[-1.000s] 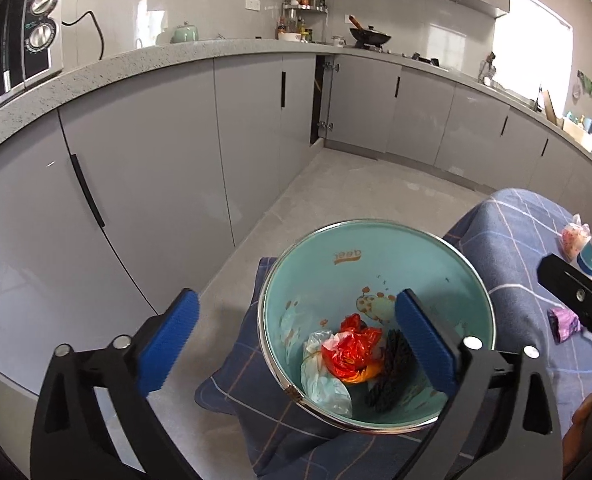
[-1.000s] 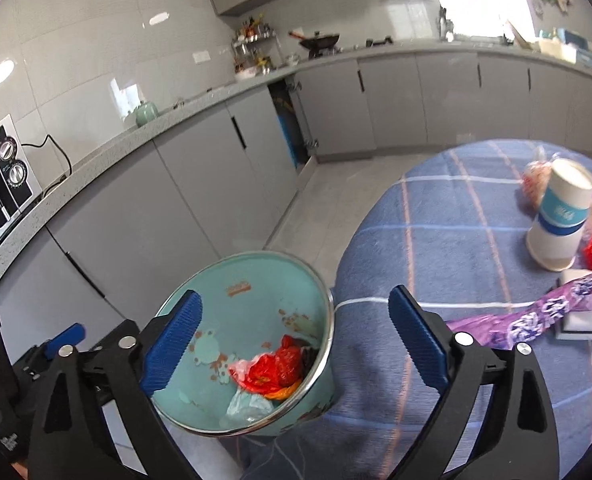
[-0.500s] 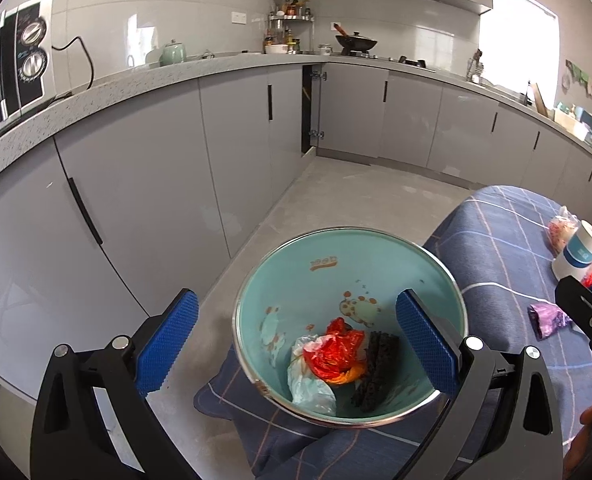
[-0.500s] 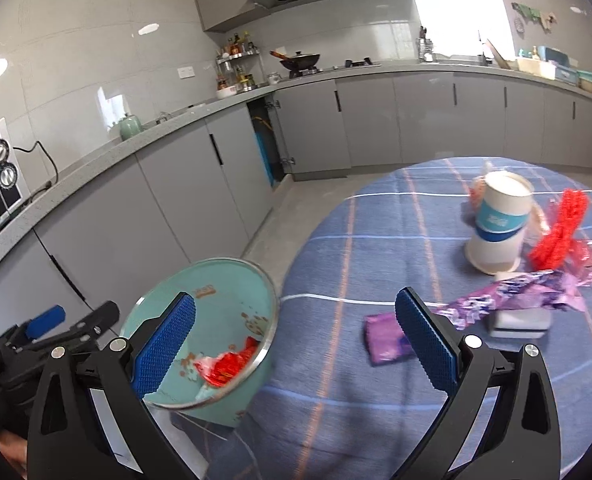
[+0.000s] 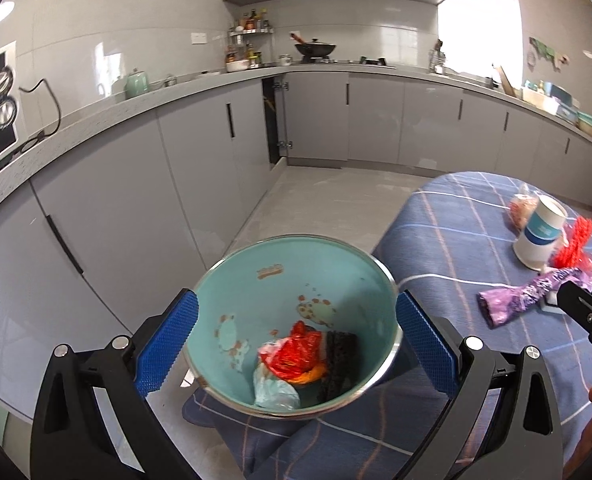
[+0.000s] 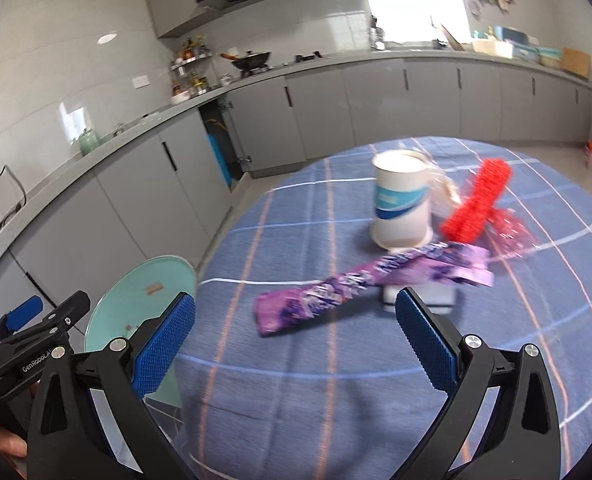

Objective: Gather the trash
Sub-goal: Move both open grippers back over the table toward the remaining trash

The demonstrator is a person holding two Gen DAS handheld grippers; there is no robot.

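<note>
Between the spread, empty fingers of the left gripper (image 5: 296,342) sits the teal enamel trash bin (image 5: 256,292), already holding red and pale wrappers. The right gripper (image 6: 295,330), also wide open and empty, faces the long purple foil wrapper (image 6: 359,284) lying just ahead on the blue plaid tablecloth (image 6: 296,220). Likely next step: reach forward and pinch that wrapper.

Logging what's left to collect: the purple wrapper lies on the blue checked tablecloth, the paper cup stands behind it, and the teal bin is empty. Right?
Not quite: the teal bin is not empty. The left wrist view shows a red wrapper, a pale bag and something dark in its bottom. The purple wrapper and paper cup are as you say.
</note>
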